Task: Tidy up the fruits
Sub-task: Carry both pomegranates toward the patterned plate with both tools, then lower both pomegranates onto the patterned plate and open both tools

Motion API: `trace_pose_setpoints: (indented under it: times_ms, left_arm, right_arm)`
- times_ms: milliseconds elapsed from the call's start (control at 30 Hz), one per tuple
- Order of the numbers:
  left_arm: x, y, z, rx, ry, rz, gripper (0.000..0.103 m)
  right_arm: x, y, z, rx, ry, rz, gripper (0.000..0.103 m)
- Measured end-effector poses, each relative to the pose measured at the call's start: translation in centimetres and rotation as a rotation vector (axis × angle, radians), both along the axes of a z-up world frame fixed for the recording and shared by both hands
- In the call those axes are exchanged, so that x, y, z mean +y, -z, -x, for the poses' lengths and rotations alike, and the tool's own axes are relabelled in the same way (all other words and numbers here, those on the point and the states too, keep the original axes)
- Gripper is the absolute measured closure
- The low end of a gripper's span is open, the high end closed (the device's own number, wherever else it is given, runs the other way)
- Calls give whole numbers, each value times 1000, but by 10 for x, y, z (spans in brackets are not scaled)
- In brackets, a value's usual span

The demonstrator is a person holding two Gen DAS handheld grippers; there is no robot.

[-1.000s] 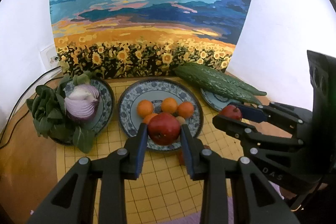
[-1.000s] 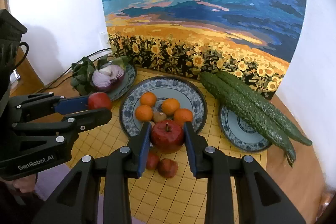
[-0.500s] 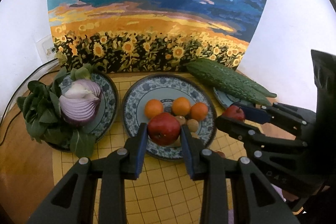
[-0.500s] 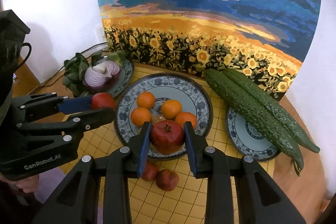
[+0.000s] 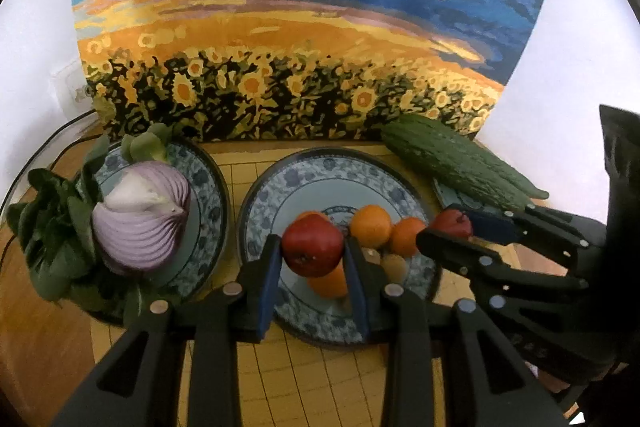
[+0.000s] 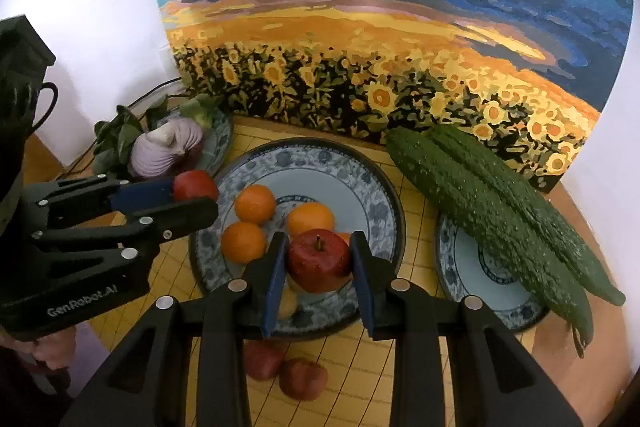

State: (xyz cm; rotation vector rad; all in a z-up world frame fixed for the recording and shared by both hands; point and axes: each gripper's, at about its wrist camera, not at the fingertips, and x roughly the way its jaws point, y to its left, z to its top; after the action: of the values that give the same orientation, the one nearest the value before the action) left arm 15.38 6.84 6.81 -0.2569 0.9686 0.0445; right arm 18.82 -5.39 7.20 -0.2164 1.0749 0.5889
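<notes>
Left wrist view: the left gripper has its fingers pinching a red apple. The apple hangs just above the middle plate, the blue and white one. That plate already has small oranges on it, so it looks like the fruit plate. To the side, the right gripper is pinching another red apple over the plate's far edge. On the left plate sit half a red onion and some green leaves — not fruit. Two long bumpy bitter gourds lie across a third plate at the back.

Right wrist view: the right gripper pinches its apple, stem up, right over the near part of the fruit plate. Three oranges show clearly beside it, and another peeks out behind the apple. The left gripper is seen from the side, its fingers closed on the other apple above the plate's left rim. Two more small red fruits lie on the yellow grid mat on the table, just in front of the plate.

I think the job is partway done — the oranges are on the plate, both apples are held over it and not yet set down, and the two red fruits on the mat are left to pick up.
</notes>
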Motion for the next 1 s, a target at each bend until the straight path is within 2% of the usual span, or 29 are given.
trace_pose_setpoints:
  times_ms: [300, 567, 833, 1000]
  left_arm:
    - [13, 16, -24, 32, -36, -7, 71]
    - [16, 25, -39, 40, -30, -2, 71]
    - [19, 30, -51, 29, -19, 63, 71]
    - [30, 35, -54, 36, -29, 141, 70]
  right_arm:
    - [13, 14, -25, 31, 0, -8, 71]
    - [23, 27, -40, 47, 11, -15, 71]
    - [34, 36, -59, 74, 19, -17, 71]
    - [42, 48, -70, 127, -3, -19, 71]
